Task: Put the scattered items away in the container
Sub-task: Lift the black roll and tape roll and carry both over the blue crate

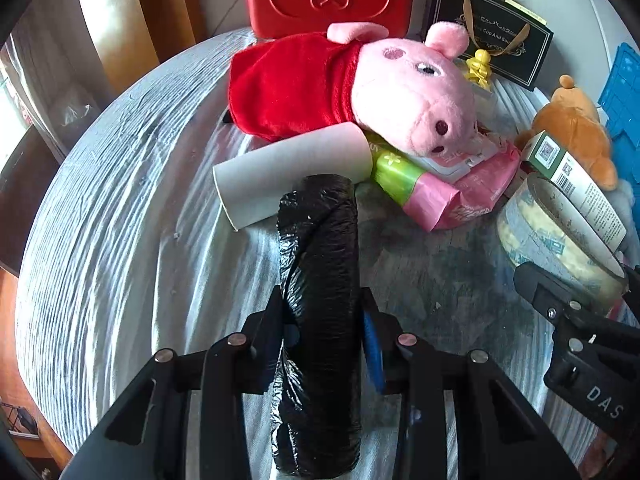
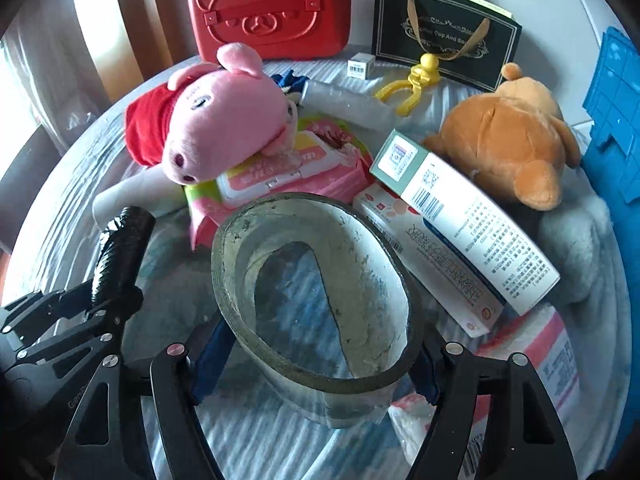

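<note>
Bag roll: black roll of plastic bags [image 1: 320, 320], running up the centre of the left wrist view from the bottom edge; clamped between the left gripper's [image 1: 326, 336] jaws, which are closed on it.
Left gripper from the other side: seen at lower left of the right wrist view with the roll sticking up out of it.
Tape: wide grey tape roll [image 2: 316, 300], centre of the right wrist view, hollow core facing the camera.
Right gripper: right gripper [image 2: 312, 364] has a pad on each side of the tape, jaws closed on it.
Pig: pink plush pig [image 1: 400, 92] in a red dress, lying upper centre of the left wrist view, snout resting on the wipes.
Wipes: pink wipes pack [image 2: 288, 164], under the pig's snout, just above the tape.
Tube: white tube [image 1: 288, 172], lying across, just above the bag roll's top end.
Bear: orange plush bear [image 2: 508, 132], right of the right wrist view.
Boxes: white carton [image 2: 460, 216] leaning below the bear.
Case: red bear-face case [image 2: 268, 8], top centre.
Crate: blue crate [image 2: 612, 120], right edge.
Surface: pale ribbed cloth [image 1: 120, 200] under everything.
</note>
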`<state>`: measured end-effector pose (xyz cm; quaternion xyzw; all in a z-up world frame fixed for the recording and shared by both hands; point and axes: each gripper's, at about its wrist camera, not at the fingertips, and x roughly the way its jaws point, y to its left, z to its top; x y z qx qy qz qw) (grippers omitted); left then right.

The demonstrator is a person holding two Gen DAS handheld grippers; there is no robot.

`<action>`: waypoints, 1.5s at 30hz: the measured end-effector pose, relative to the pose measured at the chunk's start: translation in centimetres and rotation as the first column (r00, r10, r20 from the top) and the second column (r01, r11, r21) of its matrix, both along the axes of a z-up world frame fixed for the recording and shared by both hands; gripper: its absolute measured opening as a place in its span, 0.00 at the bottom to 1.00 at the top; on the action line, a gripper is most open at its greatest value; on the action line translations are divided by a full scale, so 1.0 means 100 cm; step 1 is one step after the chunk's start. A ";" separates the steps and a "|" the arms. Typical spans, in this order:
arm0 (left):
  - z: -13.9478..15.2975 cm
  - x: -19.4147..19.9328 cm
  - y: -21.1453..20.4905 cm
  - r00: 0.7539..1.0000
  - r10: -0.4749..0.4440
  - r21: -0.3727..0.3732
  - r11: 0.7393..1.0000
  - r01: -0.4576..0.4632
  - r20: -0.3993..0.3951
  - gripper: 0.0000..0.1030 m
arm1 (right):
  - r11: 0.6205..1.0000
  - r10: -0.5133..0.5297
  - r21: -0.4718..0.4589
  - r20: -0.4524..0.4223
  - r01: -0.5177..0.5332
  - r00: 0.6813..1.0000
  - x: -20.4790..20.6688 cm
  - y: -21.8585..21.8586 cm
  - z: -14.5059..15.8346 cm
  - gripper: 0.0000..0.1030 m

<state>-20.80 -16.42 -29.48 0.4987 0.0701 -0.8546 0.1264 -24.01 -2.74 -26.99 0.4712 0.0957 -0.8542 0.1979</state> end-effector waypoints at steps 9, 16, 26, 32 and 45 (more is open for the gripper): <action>0.056 0.004 0.010 0.991 -0.057 -0.032 0.998 0.053 -0.124 0.33 | 0.998 -0.050 -0.030 -0.120 0.047 0.991 0.018 0.012 0.055 0.72; 0.104 -0.003 0.026 0.965 -0.139 -0.053 0.990 0.130 -0.224 0.33 | 0.990 -0.136 -0.074 -0.266 0.120 0.954 0.033 0.035 0.118 0.72; 0.171 -0.017 0.084 0.891 -0.288 -0.090 0.958 0.274 -0.351 0.33 | 0.958 -0.282 -0.070 -0.434 0.280 0.856 0.054 0.089 0.196 0.72; 0.216 -0.010 0.155 0.826 -0.371 -0.116 0.927 0.357 -0.425 0.33 | 0.928 -0.363 -0.125 -0.518 0.351 0.774 0.077 0.163 0.240 0.72; 0.361 -0.027 0.405 0.717 -0.394 -0.142 0.911 0.386 -0.575 0.33 | 0.910 -0.359 -0.110 -0.691 0.399 0.628 0.096 0.415 0.359 0.72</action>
